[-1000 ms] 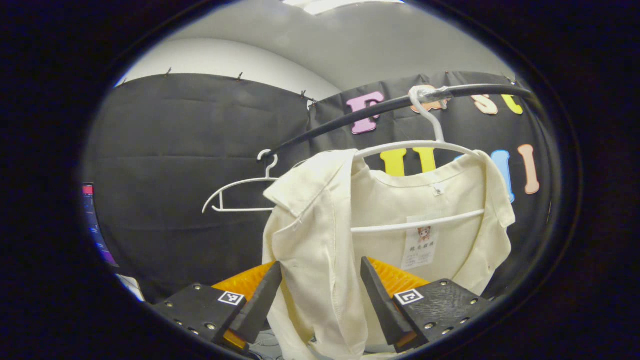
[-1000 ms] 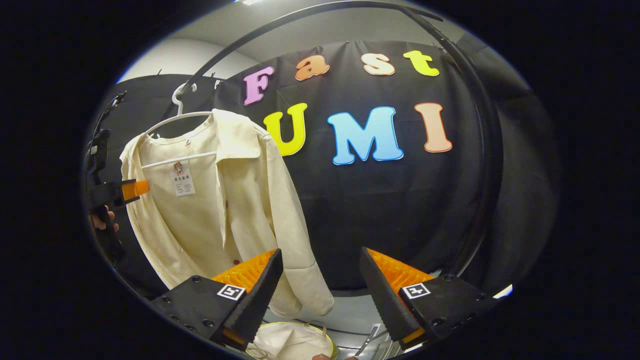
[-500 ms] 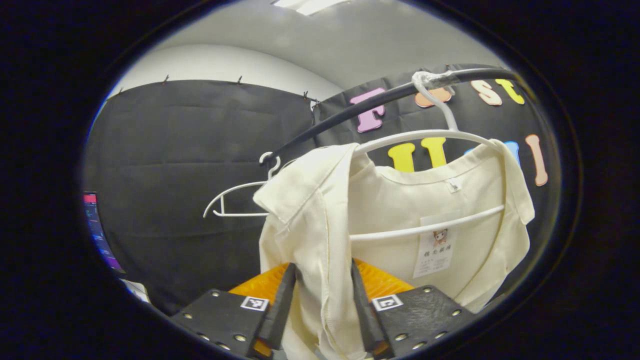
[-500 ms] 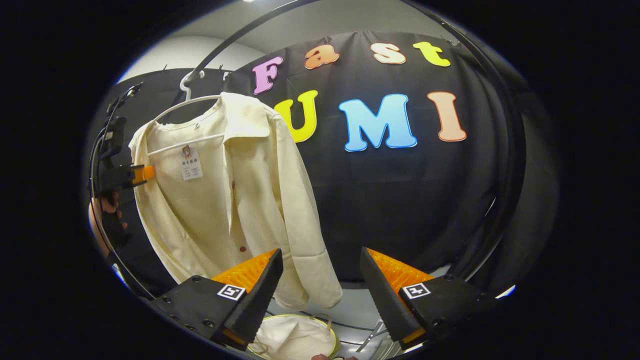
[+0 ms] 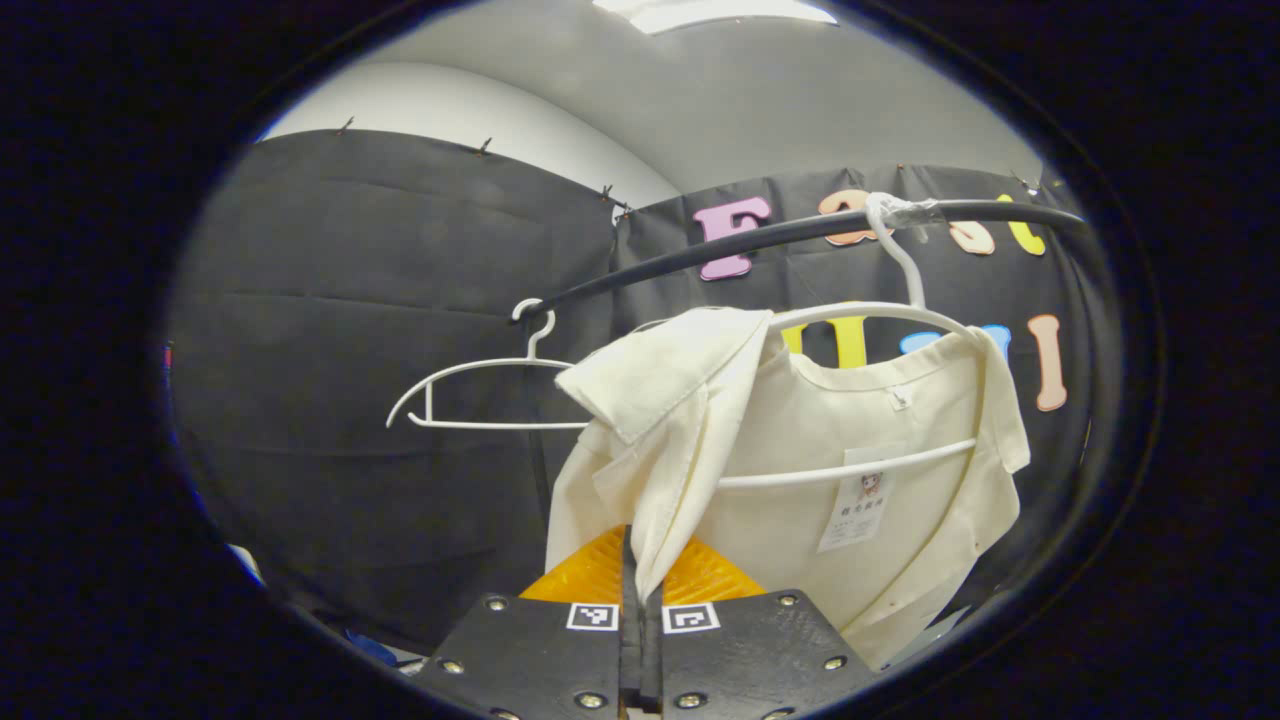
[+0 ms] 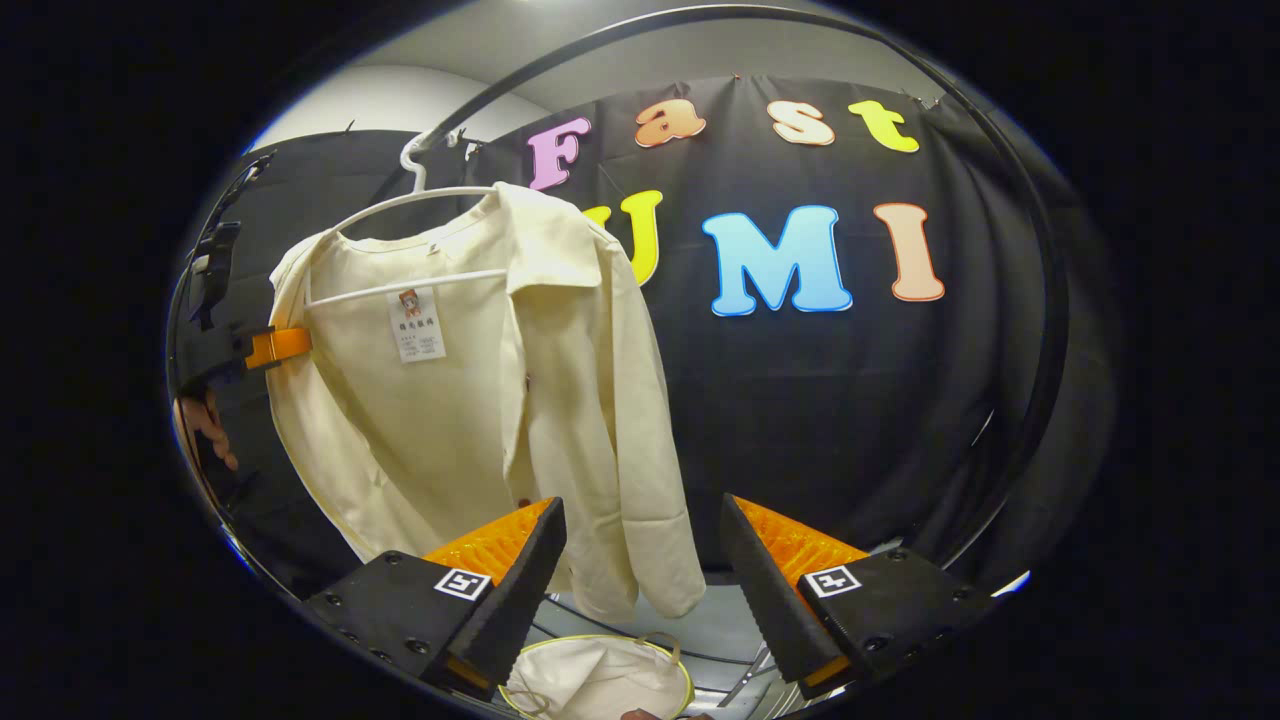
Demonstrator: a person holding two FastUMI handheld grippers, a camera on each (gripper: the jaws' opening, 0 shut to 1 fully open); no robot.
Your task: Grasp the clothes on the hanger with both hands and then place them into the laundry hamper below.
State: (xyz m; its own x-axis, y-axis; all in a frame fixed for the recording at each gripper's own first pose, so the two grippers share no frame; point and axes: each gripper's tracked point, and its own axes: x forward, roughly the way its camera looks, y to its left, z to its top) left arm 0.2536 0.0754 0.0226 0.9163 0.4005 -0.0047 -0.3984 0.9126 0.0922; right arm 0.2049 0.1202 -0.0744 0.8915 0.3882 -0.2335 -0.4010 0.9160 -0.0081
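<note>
One gripper has a hold so far, and that's where I'd expect trouble: the left gripper point(image 5: 640, 600) is clamped tight on a fold of the shirt's point(image 5: 880, 450) front edge, near the collar, while the right gripper point(image 6: 640, 560) sits with its jaws spread wide and nothing between them, well off to the side of the garment. If the left side gets tugged down alone, my guess is the shirt drags across the hanger point(image 5: 870, 318) and either snags on the far shoulder or swings the whole hanger along the rail point(image 5: 760, 240) (the hook looks taped to it, so it might just twist instead). A thin pinch of fabric like that could also slip out under load. Going left to right in the left gripper view: a bare white hanger point(image 5: 480, 395) hooked on the rail, then the bunched collar flap pulled toward the fingers, then the open back of the shirt with its label on the hanger's crossbar. The shirt is cream, lightweight and floppy, hanging open, with one long sleeve drooping down in the right gripper view. The laundry hamper point(image 6: 600, 680) sits below it, pale lining inside a yellow rim, just peeking past the right gripper's fingers.
</note>
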